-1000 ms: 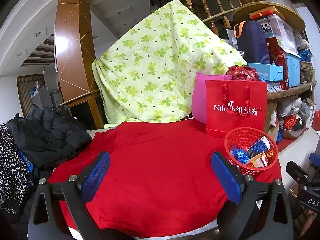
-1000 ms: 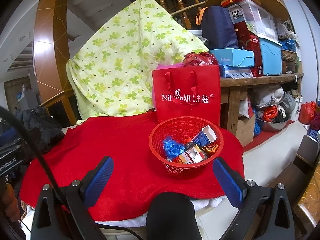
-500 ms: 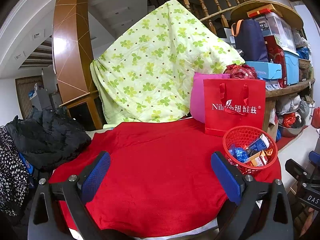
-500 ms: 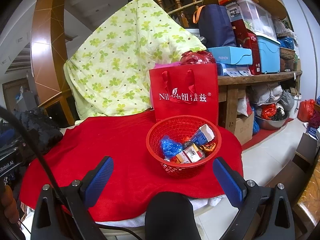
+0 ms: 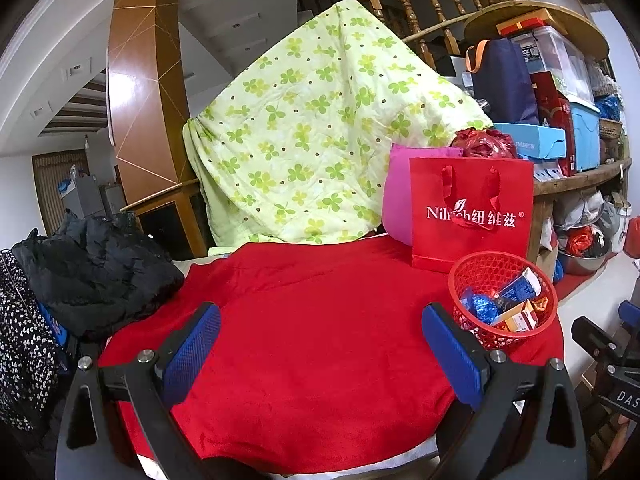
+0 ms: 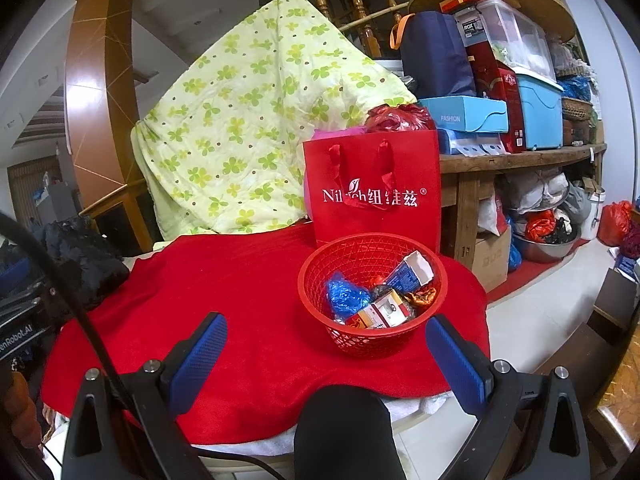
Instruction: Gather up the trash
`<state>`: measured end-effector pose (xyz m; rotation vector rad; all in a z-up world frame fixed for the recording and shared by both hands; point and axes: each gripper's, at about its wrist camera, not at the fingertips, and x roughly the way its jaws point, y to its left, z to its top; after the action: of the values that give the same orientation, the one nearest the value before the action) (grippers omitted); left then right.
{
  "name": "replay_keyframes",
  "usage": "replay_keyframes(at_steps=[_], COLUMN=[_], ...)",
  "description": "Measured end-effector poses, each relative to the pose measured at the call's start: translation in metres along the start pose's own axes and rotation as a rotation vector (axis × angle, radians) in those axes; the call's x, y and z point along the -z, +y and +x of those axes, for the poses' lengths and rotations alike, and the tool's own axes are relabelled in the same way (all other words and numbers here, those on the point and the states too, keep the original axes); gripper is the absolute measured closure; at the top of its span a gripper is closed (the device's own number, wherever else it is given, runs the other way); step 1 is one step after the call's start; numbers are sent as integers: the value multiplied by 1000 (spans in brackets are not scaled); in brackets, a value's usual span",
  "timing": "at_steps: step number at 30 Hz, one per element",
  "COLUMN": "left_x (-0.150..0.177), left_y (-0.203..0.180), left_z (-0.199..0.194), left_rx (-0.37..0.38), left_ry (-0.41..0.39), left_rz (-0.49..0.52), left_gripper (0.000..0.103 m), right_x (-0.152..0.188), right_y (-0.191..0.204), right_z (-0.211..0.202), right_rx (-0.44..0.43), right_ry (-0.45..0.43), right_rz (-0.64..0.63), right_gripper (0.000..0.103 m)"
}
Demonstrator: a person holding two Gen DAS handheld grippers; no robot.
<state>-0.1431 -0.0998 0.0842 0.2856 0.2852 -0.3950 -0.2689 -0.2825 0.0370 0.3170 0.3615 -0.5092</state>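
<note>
Right of centre in the right wrist view: red mesh basket on the red-draped bench, holding a blue wrapper, small cartons and foil scraps. Directly behind, red gift bag printed "Nil…ch 纽维兹"; upper right, blue box marked "FASHION". Both left hand-held gripper and right hand-held gripper spread apart, holding nothing.

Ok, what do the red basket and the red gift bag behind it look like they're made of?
The red basket looks like moulded plastic: a see-through lattice wall with a smooth, slightly glossy rim. The red gift bag looks like matte coated paper or card, flat stiff panels with sharp edges and white print, and its handles seem to be ribbon.
</note>
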Motion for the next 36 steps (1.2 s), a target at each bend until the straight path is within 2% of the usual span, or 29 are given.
replay_keyframes(at_steps=[36], left_x=[5], left_y=[-7], left_z=[3], left_rx=[55], left_ry=[15], left_rz=[25], left_gripper=[3], right_x=[-6], right_y=[-13], right_z=[5], right_rx=[42], right_ry=[9], right_rz=[-2], right_gripper=[2])
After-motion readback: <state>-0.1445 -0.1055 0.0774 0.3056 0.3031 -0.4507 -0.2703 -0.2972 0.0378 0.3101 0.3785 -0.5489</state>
